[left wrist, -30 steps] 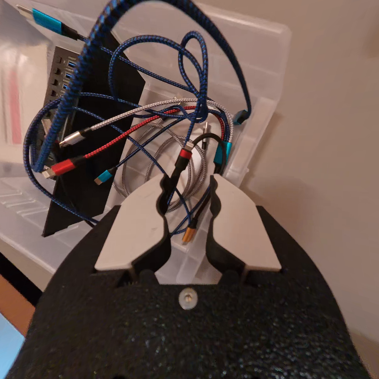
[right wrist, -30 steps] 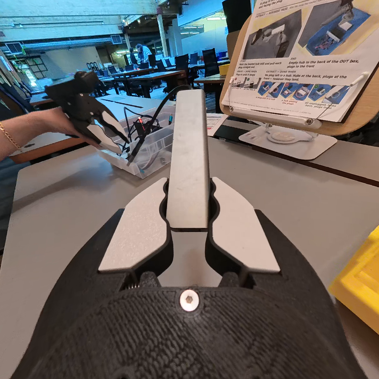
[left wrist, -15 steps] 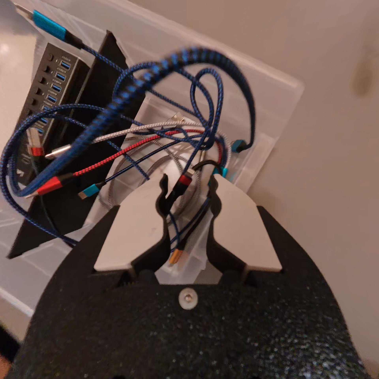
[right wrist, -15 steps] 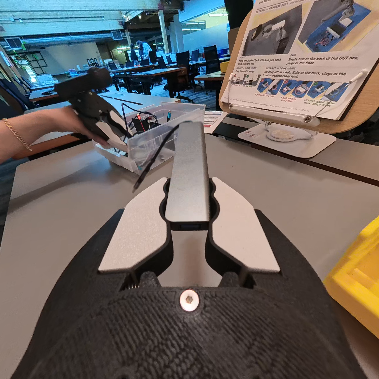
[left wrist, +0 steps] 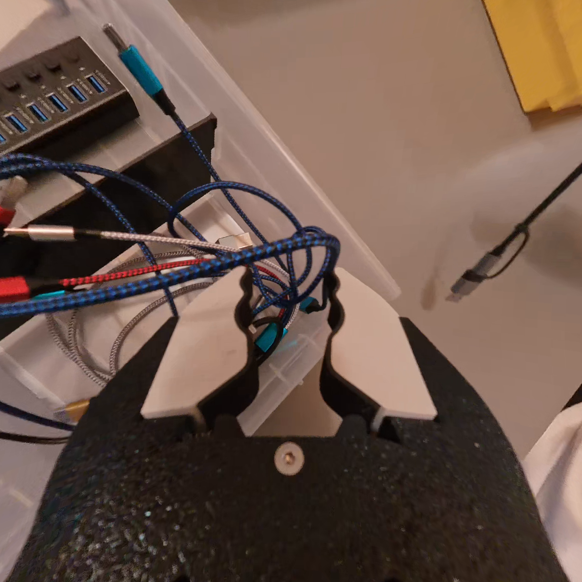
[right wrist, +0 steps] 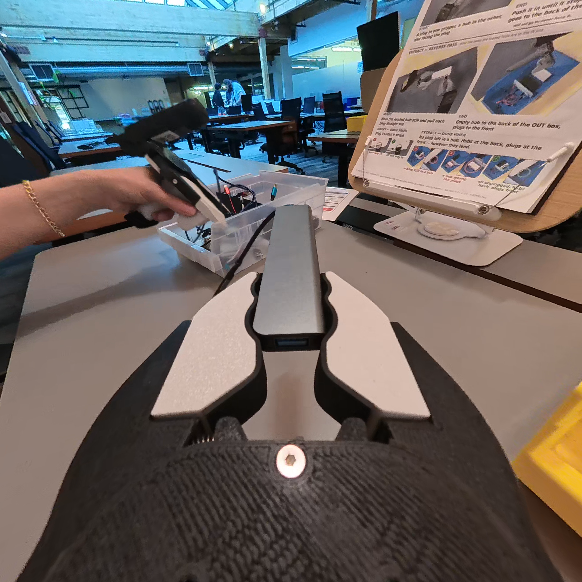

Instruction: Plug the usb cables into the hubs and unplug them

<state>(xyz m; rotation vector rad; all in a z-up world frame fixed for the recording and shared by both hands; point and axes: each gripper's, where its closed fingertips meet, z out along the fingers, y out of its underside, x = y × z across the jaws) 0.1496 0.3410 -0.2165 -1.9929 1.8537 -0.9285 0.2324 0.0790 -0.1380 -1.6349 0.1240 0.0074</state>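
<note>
Left claw (left wrist: 288, 310), jaws apart, has dropped lower over the cable tangle (left wrist: 277, 283); nothing gripped yet. Right claw (right wrist: 289, 310) stays clamped on grey hub (right wrist: 291, 267).

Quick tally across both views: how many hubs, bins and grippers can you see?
Hubs: 2 (grey hub, black hub)
Bins: 2 (clear bin, yellow bin)
Grippers: 2 (left gripper, right gripper)
Total: 6

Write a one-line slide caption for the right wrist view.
Right gripper clamps a grey USB hub above the table.
</note>
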